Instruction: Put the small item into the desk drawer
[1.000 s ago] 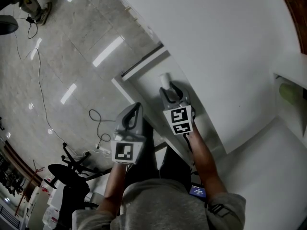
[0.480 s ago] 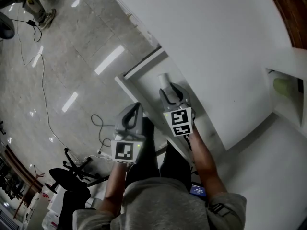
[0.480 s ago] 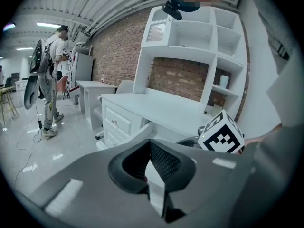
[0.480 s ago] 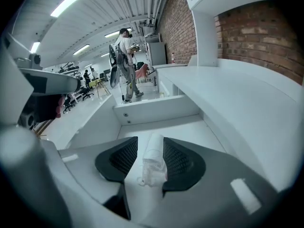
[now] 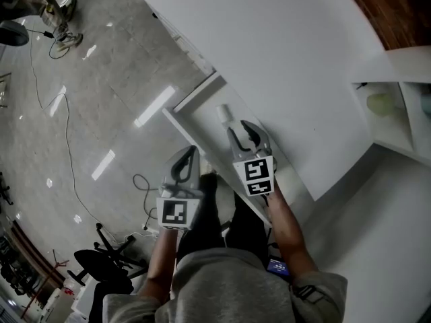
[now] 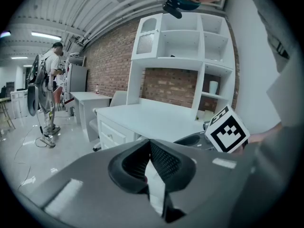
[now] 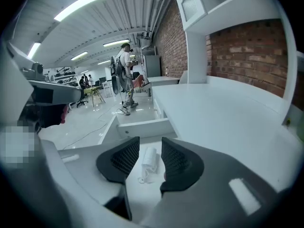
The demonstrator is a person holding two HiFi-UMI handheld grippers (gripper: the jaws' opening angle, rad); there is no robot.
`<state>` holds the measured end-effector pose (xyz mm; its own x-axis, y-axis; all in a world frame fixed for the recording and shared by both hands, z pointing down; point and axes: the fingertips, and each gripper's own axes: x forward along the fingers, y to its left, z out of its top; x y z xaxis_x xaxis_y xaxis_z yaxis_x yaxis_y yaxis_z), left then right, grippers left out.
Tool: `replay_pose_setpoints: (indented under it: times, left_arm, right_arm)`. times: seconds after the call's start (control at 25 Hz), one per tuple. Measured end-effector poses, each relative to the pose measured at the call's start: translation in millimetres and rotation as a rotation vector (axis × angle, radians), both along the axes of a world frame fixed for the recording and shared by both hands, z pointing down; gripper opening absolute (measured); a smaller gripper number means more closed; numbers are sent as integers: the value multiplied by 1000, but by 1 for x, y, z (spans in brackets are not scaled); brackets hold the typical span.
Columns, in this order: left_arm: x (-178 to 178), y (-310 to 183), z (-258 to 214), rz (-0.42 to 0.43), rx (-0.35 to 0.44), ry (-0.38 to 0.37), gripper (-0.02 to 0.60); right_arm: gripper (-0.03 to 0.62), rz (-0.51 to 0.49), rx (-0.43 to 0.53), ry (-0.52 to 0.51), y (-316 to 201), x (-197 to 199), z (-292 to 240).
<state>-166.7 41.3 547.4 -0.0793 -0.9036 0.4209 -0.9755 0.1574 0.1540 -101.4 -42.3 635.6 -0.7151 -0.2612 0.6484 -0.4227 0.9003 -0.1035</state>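
Small white item (image 7: 149, 159), apparently a light, stiff roll with a thin loop, lies in the open drawer (image 7: 142, 126), at twelve o'clock from the right gripper (image 7: 150, 148). Its fingers stand apart, just narrowing, untouching. Best hold would be across the roll's middle. Left gripper (image 6: 150, 148) has its fingers together, empty.

The left grey plastic two-jaw gripper (image 5: 192, 153) points toward one o'clock in the head view, and its ribbed black pads (image 6: 167, 161) meet at the tips. At its two o'clock, the right grey plastic two-jaw gripper (image 5: 243, 128) points to twelve. Its jaws stand apart, have just been closing, and grip nothing. The left forearm (image 5: 160, 261) and right forearm (image 5: 286, 231) reach up from six o'clock.
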Motion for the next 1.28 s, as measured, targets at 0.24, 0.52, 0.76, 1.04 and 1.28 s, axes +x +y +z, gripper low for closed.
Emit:
replay_pose_setpoints:
  times: [0.24,0.52,0.76,1.04,1.28]
  left_arm:
    - [21,-1,-38,45,56,-34,12]
    - [47,-12,-91,125,122,-78,12]
    - [66,-22,-139,196,201,-121,12]
    - [82,-17,-177,240,255,-117,12]
    - [94,-3,-193,319,280,-146,12]
  right_arm:
    - [140,54,61,-63,0,25,-60]
    - [114,130,136,-125,0,55,-122]
    - [89,204,189,-180,6,81,-170]
    - [63,291,249,-232,24,107,-221]
    - [37,392,300,-276,41,130,-251]
